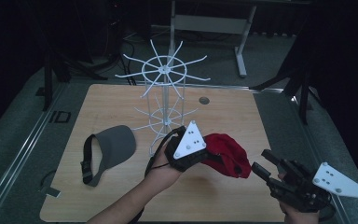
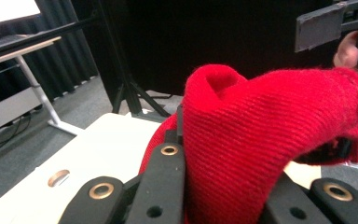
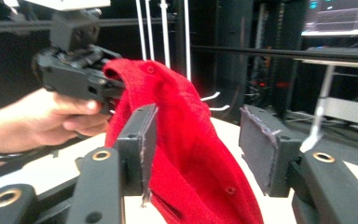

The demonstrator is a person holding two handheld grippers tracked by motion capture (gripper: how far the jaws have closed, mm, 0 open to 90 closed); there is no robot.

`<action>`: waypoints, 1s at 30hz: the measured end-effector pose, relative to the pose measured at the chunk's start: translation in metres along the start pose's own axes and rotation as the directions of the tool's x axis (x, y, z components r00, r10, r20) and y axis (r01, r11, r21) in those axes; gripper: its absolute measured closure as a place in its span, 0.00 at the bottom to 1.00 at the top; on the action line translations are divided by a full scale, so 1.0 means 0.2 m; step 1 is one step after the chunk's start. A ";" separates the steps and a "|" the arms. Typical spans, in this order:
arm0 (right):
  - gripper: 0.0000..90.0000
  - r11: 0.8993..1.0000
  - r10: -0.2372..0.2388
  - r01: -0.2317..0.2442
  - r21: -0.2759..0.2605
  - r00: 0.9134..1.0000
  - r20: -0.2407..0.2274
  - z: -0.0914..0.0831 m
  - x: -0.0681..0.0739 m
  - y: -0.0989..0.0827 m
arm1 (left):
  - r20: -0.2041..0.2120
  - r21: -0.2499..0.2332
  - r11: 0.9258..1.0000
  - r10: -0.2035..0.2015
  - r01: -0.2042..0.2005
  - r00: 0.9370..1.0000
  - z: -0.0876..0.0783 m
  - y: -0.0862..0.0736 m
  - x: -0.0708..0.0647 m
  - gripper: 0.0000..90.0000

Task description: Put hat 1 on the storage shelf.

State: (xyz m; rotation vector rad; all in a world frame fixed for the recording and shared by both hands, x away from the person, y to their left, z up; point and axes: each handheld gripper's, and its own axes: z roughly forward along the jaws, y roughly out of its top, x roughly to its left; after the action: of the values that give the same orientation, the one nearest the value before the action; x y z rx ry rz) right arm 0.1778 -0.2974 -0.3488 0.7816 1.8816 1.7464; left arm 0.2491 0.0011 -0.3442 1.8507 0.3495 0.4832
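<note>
High view: left hand-held gripper [image 1: 204,156] clamps red hat [image 1: 228,154]

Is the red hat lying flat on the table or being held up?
Held up. The left gripper is shut on the red hat, and in the right gripper view it hangs crumpled from that gripper, above the table.

Left gripper [image 1: 204,156] clamped, right gripper [image 1: 265,164] agape
</note>
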 end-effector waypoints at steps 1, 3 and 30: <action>0.54 1.000 -0.002 0.002 0.009 1.000 0.010 0.01 0.00 0.00 | 0.003 0.003 1.000 0.006 -0.006 1.000 0.00 0.00 0.00 0.98; 0.55 1.000 -0.002 0.002 0.024 1.000 0.005 0.02 -0.01 -0.01 | 0.026 0.007 1.000 0.022 -0.022 0.999 -0.01 0.00 0.00 0.98; 0.91 0.972 -0.128 0.147 0.181 0.985 -0.113 0.23 0.07 -0.02 | 0.158 0.015 0.999 0.026 -0.029 0.987 -0.01 -0.01 0.00 0.97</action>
State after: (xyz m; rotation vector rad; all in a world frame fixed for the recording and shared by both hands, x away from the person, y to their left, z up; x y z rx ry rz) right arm 0.1981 -0.2547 -0.3561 0.6228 2.1386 1.5654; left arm 0.2481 0.0025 -0.3458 1.8991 0.2219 0.3508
